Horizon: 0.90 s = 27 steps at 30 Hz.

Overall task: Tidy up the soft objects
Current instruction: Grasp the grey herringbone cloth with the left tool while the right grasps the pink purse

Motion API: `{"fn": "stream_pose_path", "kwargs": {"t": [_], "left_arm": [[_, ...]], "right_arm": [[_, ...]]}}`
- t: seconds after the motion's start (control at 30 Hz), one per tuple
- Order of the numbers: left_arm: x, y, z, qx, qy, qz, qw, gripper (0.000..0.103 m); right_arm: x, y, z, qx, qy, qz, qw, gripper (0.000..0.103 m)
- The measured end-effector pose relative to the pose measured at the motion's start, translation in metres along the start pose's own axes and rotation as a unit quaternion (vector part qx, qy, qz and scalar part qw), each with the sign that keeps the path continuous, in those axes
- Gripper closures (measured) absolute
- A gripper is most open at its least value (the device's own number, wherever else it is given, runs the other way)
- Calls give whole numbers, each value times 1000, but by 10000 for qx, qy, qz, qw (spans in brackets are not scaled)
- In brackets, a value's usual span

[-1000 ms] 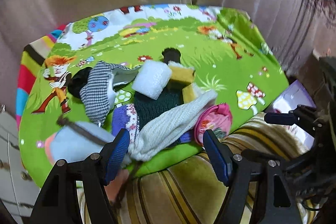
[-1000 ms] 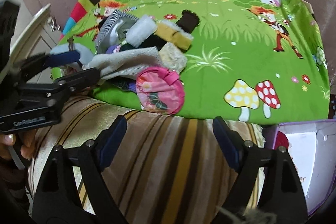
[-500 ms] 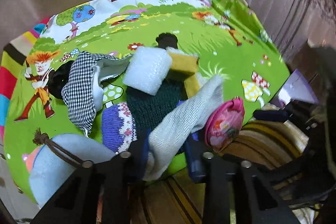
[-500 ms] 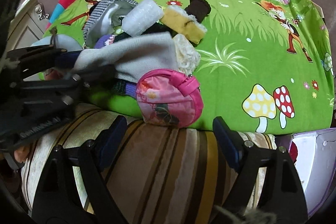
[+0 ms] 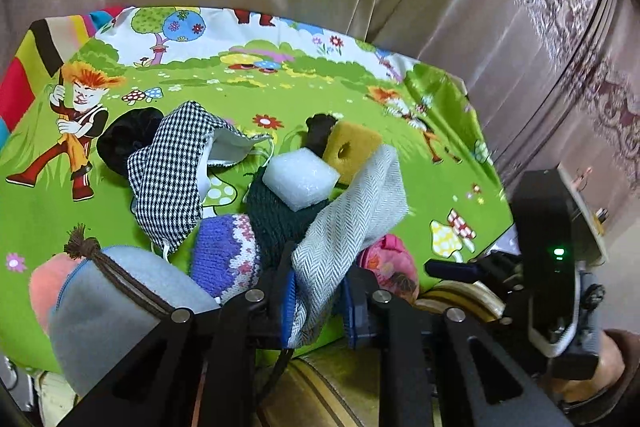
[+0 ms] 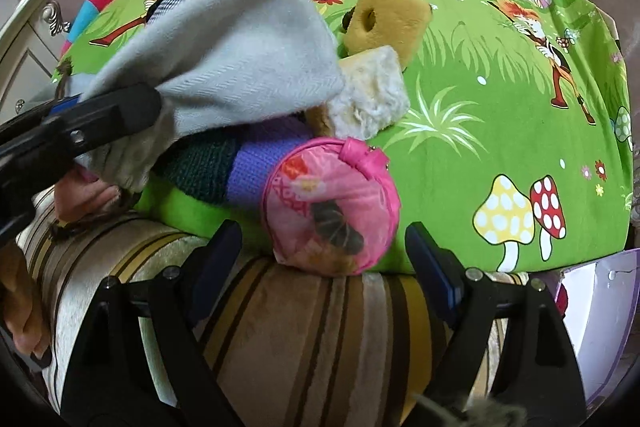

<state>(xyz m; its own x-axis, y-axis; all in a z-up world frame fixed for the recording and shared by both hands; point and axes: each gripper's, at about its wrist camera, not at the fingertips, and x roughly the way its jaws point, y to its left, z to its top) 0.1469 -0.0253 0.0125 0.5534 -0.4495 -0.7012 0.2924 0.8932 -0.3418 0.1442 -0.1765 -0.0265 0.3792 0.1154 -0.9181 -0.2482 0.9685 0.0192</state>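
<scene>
Since a second ago: left gripper [image 5: 318,301] has gone from spread wide to pinched on the near end of the grey herringbone woven cloth [image 5: 352,211]; jaws have just been closing, cloth between the blue pads. Pile looms larger in both views, both hands having come nearer.

Cloth's long axis runs from the pads up and away to the right, over the dark green knit piece [image 5: 280,215], toward the mustard-yellow sponge block with a hole [image 5: 352,147]. White foam block [image 5: 300,183] sits on the green knit, touching the cloth's left edge; likely to tumble if the cloth is dragged out.

Right gripper [image 6: 324,263] spread, holding nothing. The round pink zip pouch [image 6: 332,207] lies directly ahead, between the line of its fingers, at the near edge of the cartoon-print green sheet [image 6: 480,87] where it meets the striped brown cushion [image 6: 300,339]. Pouch is wide across the gap; jaws bracket it but do not touch.

Judgement: right hand is nearer the pouch and need only drop forward; left must lift up and back along the cloth's axis.
</scene>
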Motion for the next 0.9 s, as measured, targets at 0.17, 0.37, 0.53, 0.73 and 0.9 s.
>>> {"fn": "stream_pose_path", "kwargs": {"t": [0.17,0.37,0.53,0.73,0.9], "left_arm": [[1,4,0,-100,-15,-41,9999,83],[0,4,-2,-109,-43,-10,9999,83],[-2,-1,-2,-69,-98,82,9999,83],[-8,-12,-5,-85,-178,186,9996,83],[-12,-22,-8,-142,-241,248,9993,83]], "right_arm": [[6,-5,4,134,42,94,9999,17],[18,-13,11,272,138,214,9993,19],[17,-19,13,301,45,229,9993,27],[4,-26,1,320,-170,267,9990,27],[-11,-29,-5,345,-385,260,9983,27]]}}
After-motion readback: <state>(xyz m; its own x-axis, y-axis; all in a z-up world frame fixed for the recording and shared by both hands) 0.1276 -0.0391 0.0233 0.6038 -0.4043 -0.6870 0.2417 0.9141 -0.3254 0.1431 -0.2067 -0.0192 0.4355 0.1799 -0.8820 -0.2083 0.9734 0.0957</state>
